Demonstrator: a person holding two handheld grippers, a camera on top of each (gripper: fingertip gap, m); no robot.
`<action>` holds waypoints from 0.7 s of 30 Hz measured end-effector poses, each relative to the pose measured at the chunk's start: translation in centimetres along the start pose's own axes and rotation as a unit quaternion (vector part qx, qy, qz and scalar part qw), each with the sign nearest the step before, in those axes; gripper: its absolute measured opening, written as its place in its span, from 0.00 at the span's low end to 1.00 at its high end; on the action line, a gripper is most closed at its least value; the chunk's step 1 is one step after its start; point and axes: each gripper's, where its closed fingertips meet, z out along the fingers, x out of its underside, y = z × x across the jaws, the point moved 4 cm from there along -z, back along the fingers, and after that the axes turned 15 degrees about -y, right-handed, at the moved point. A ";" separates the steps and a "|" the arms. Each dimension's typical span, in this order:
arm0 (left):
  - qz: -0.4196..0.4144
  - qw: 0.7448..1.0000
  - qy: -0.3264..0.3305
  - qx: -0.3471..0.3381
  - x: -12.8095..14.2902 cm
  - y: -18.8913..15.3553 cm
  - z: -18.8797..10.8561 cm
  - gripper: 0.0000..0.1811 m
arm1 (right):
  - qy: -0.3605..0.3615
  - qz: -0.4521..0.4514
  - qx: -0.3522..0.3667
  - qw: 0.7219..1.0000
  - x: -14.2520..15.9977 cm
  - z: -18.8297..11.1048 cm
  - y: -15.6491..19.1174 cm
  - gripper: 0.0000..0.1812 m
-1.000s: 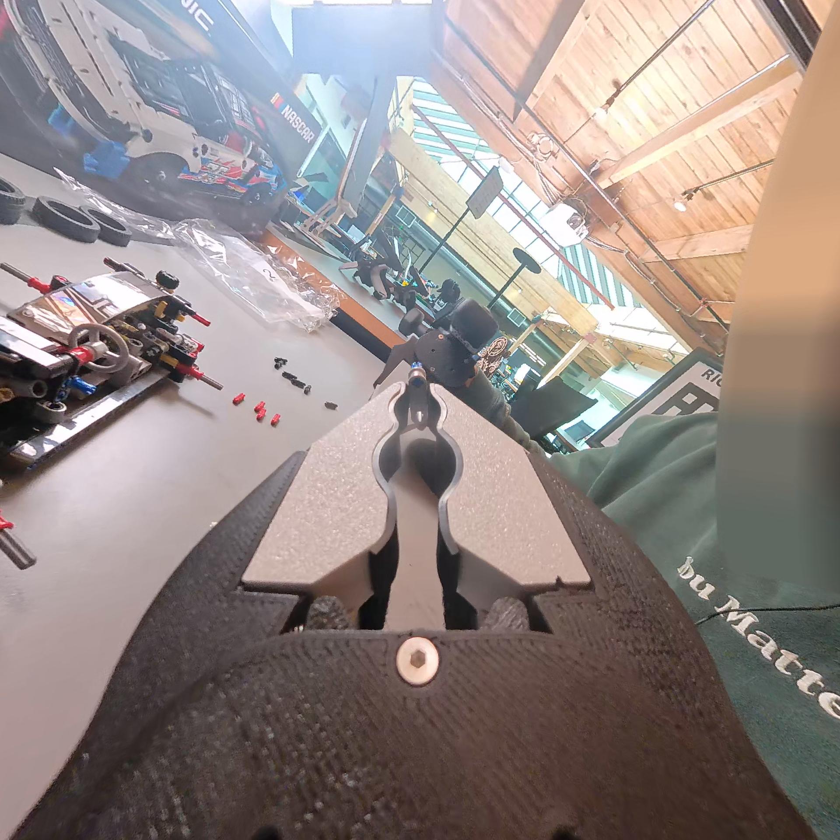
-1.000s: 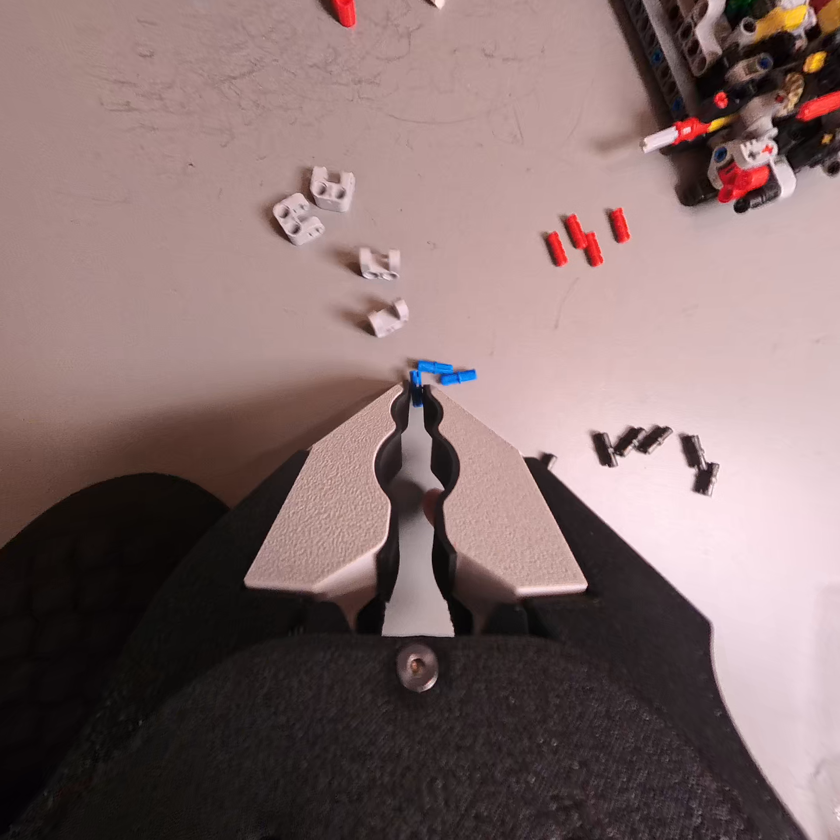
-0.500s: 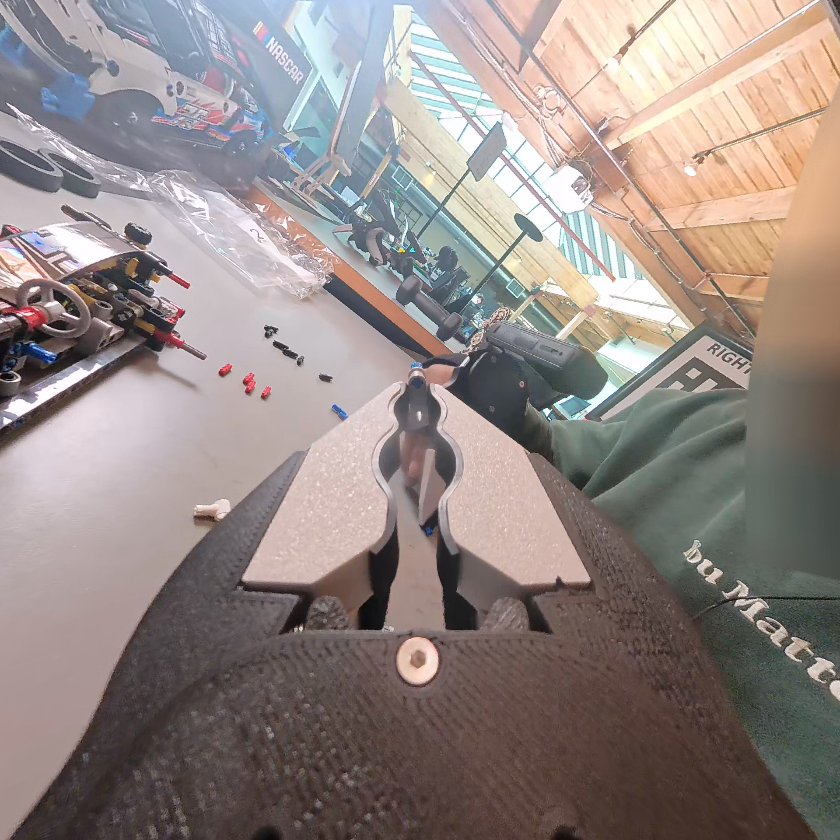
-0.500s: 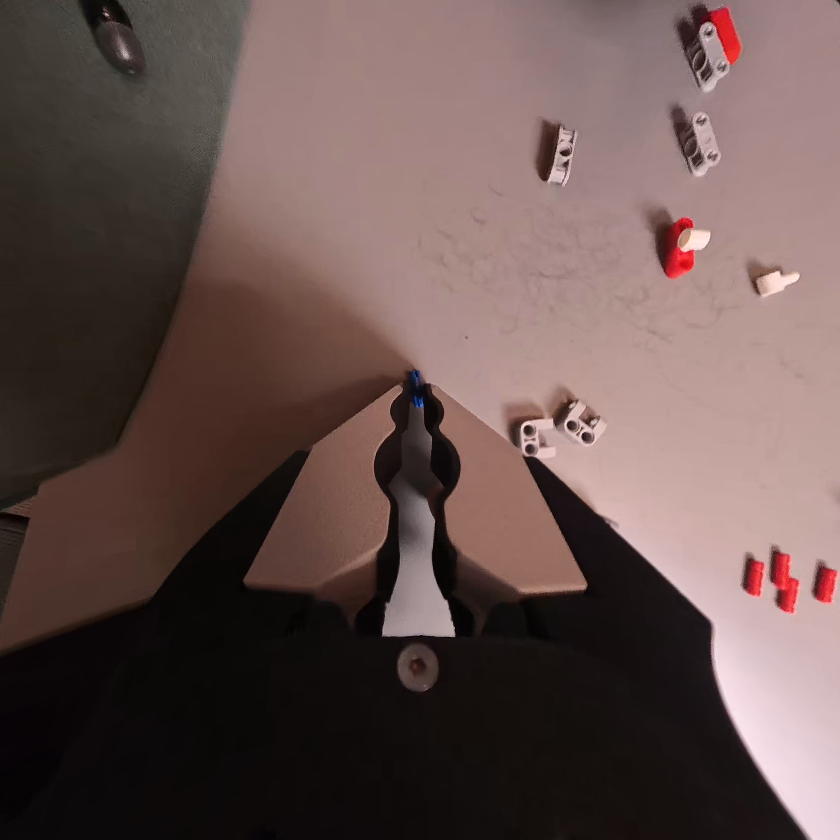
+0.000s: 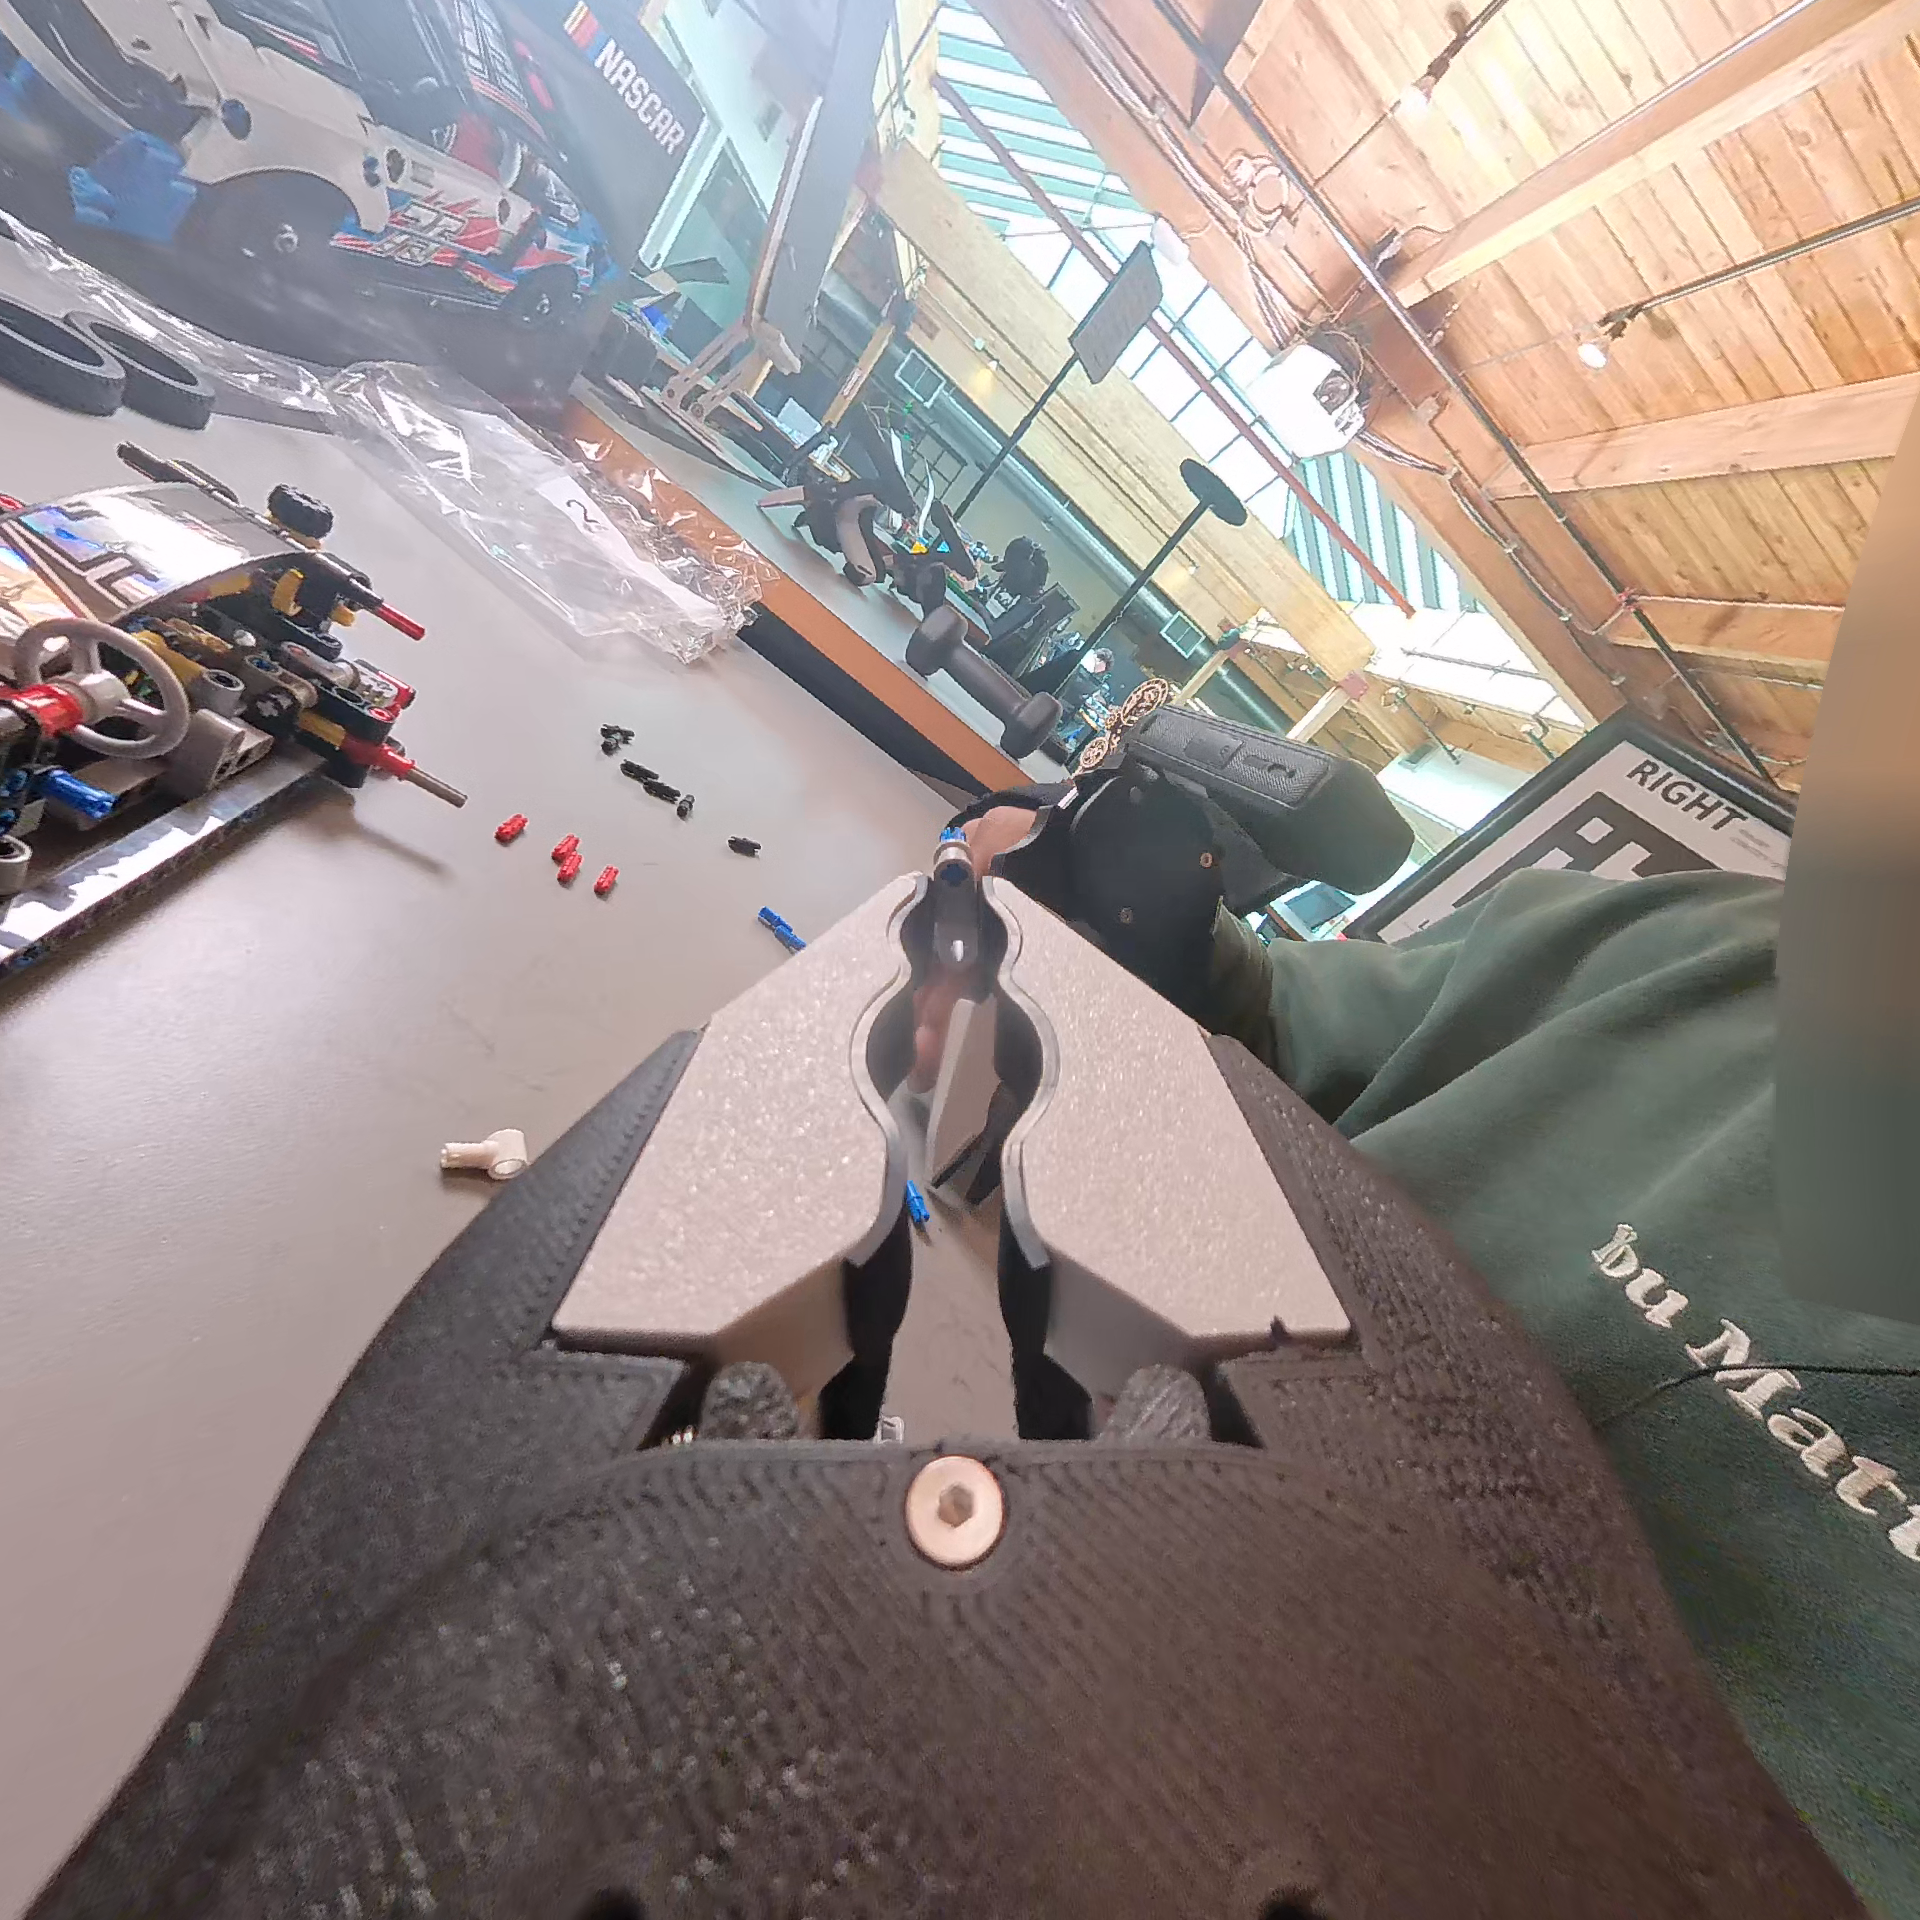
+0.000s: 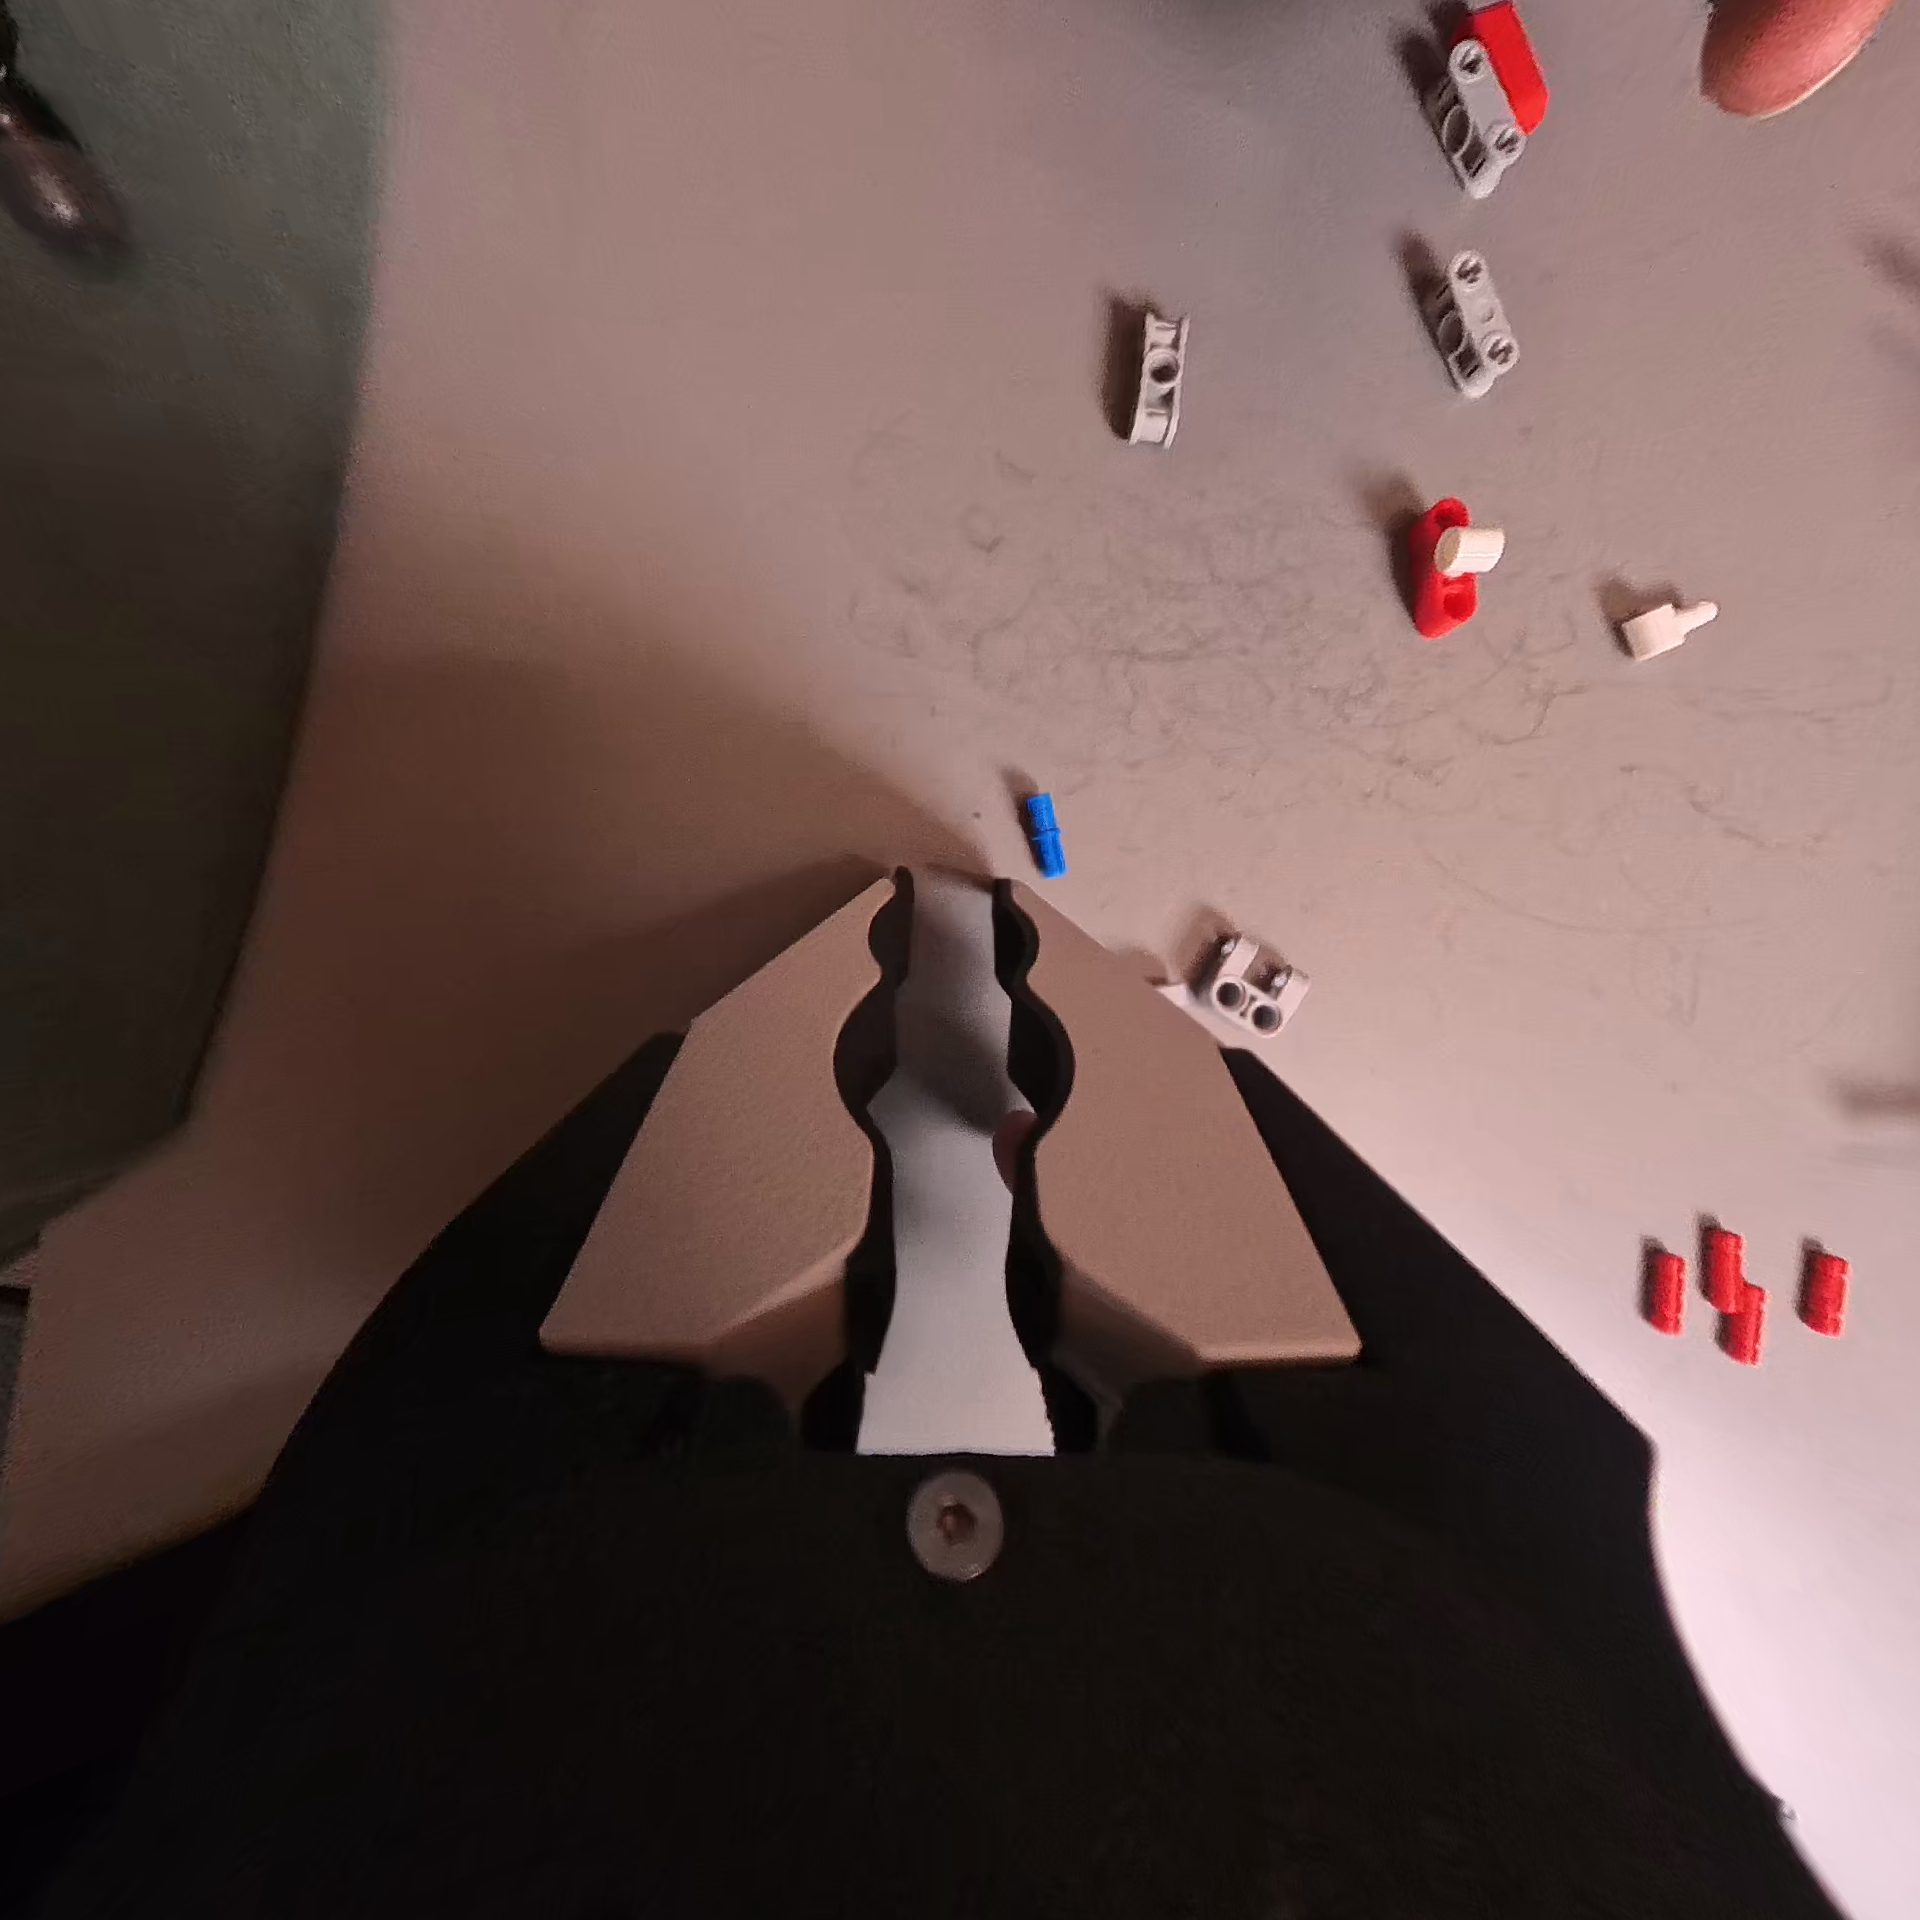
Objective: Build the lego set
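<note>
Here the right gripper [image 6: 948,883] stands parted a little, holding nothing; a blue pin [image 6: 1044,830] lies on the table [image 6: 675,416] just beside its tip at one o'clock. The left gripper [image 5: 954,883] pinches a small grey piece [image 5: 952,864]. The chassis [image 5: 177,665] sits at ten o'clock.

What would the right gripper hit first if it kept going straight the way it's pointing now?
Most likely the bare table. The right gripper is open and empty; the blue pin lies just right of its line, so it would probably slip past it.

Bare table [image 6: 644,582] left of the blue pin [image 6: 1045,830]; grey connectors [image 6: 1252,990] crowd the right.
</note>
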 end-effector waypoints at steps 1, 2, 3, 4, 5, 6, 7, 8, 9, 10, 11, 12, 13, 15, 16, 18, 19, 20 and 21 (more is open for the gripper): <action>0.001 1.000 0.000 0.000 0.0 0.0 0.0 0.03 | 0.005 0.002 0.004 1.000 -0.1 0.1 -0.2 0.09; 0.002 1.000 0.000 0.000 0.0 0.0 0.0 0.02 | 0.010 0.004 0.009 1.000 -0.1 0.3 -0.4 0.11; 0.003 1.000 0.000 0.000 -0.1 0.0 0.0 0.02 | 0.010 0.012 0.011 1.000 -0.2 0.4 -0.6 0.12; 0.003 1.000 0.000 0.000 -0.1 0.0 -0.1 0.02 | 0.011 0.018 0.009 1.000 -0.3 0.5 -0.6 0.13; 0.003 1.000 0.000 0.000 -0.1 0.0 -0.1 0.02 | 0.011 0.020 0.010 1.000 -0.4 0.7 -0.7 0.14; 0.003 1.000 0.000 0.000 -0.1 -0.1 -0.1 0.02 | 0.011 0.022 0.008 1.000 -0.5 0.8 -0.8 0.14; 0.003 1.000 0.000 0.000 -0.1 -0.1 -0.1 0.02 | 0.012 0.023 0.007 1.000 -0.6 0.9 -0.9 0.14; 0.003 1.000 0.001 0.000 -0.1 -0.1 -0.1 0.02 | 0.012 0.023 0.005 1.000 -0.7 1.0 -1.0 0.15; 0.004 1.000 0.002 0.000 0.0 -0.1 -0.1 0.02 | 0.013 0.026 0.002 1.000 -0.8 1.1 -1.2 0.15; 0.005 1.000 0.003 0.000 0.0 -0.1 -0.1 0.03 | 0.017 0.030 0.000 0.999 -0.8 1.1 -1.4 0.15; 0.006 1.000 0.003 0.000 0.0 -0.1 -0.1 0.02 | 0.024 0.034 0.002 0.999 -0.8 1.1 -1.8 0.16; 0.007 1.000 0.003 0.000 0.0 -0.1 -0.1 0.02 | 0.031 0.037 0.007 0.999 -0.9 1.1 -2.2 0.16; 0.008 1.000 0.003 0.000 -0.1 -0.1 -0.2 0.03 | 0.035 0.041 0.008 0.999 -1.0 1.1 -2.5 0.16; 0.010 1.000 0.002 -0.001 -0.2 -0.1 -0.3 0.02 | 0.037 0.037 0.015 0.998 -1.5 0.8 -3.1 0.16; 0.010 1.000 0.001 -0.001 -0.2 -0.1 -0.3 0.03 | 0.036 0.032 0.022 0.999 -1.8 0.8 -3.4 0.16; 0.012 1.000 0.002 -0.001 -0.3 -0.1 -0.4 0.02 | 0.043 0.027 0.033 0.998 -2.1 0.8 -4.2 0.16; 0.013 1.000 0.002 -0.001 -0.3 -0.1 -0.4 0.03 | 0.052 0.027 0.034 0.998 -2.1 1.0 -4.5 0.16; 0.015 1.000 0.003 -0.001 -0.3 -0.2 -0.4 0.03 | 0.059 0.030 0.031 0.997 -2.1 1.3 -4.7 0.16; 0.016 1.000 0.003 -0.001 -0.3 -0.2 -0.4 0.03 | 0.066 0.034 0.024 0.997 -2.0 1.7 -4.7 0.16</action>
